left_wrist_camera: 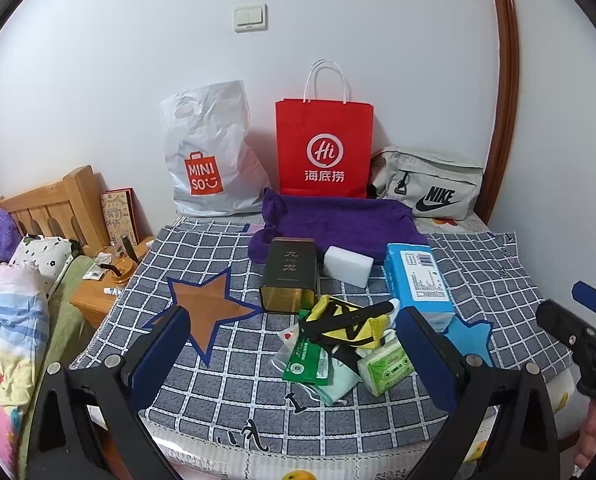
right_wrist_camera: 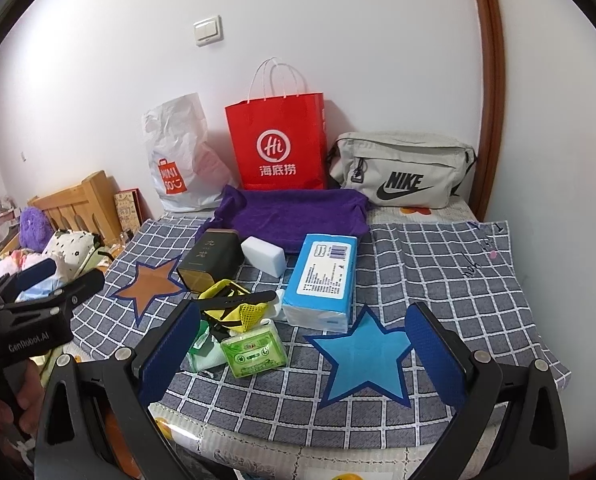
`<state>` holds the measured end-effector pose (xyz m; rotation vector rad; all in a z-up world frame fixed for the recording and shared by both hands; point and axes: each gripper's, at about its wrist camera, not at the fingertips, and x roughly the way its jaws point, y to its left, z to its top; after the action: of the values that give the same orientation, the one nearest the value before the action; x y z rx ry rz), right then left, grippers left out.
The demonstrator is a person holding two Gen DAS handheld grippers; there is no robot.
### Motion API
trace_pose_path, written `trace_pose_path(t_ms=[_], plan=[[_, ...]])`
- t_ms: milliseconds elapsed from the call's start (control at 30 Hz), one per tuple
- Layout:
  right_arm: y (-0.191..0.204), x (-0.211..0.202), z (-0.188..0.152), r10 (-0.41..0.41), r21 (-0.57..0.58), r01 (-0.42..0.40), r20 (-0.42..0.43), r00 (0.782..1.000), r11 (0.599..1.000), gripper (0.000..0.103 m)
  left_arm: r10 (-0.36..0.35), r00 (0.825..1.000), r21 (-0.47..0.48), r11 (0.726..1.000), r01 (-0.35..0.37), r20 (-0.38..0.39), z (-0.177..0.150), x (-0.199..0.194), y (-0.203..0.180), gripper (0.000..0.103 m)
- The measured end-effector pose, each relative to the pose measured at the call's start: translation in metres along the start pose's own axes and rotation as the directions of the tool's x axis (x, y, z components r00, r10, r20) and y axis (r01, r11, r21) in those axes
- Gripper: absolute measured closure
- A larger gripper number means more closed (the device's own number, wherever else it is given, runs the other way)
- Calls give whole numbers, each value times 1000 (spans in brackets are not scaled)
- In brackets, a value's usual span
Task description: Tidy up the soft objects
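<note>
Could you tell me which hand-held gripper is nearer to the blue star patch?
Right. The right hand-held gripper frames the blue star patch; the left hand-held gripper hovers by the clutter pile, left of it.

Face mask (left_wrist_camera: 334, 384) half-buried under the green packet (left_wrist_camera: 308, 364); tissue-pack (right_wrist_camera: 322, 280) print illegible.

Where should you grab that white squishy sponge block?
Take the white rectangular sponge block across its short width, coming down from above. Its flat top lies clear, while the dark tin box and blue tissue pack crowd its ends. Both the right tool and left tool stand open.
</note>
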<state>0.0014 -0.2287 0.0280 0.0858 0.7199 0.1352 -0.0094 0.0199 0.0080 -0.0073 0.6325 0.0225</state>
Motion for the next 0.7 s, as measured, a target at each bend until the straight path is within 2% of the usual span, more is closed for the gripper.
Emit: trace_pose_path(t_ms=[167,333,467,700], plan=[[2,27,-8,14,-32,-15,-30,999,999,2,39,999,-17,999,-40,-34,-5,26,10,0],[9,60,-20,78,-50,-82,-80,994,995,2,67,994,-49,996,-71,-91,-15,58,20,0],[22,93,-35,125,-87,-138,-140,982,987,2,82,986,-58,994,-91,-142,-22,83,25,0],[41,147,-60,153,-129,-190,-249,956,973,2,77,975,-80,992,-95,-209,-34,118,37,0]])
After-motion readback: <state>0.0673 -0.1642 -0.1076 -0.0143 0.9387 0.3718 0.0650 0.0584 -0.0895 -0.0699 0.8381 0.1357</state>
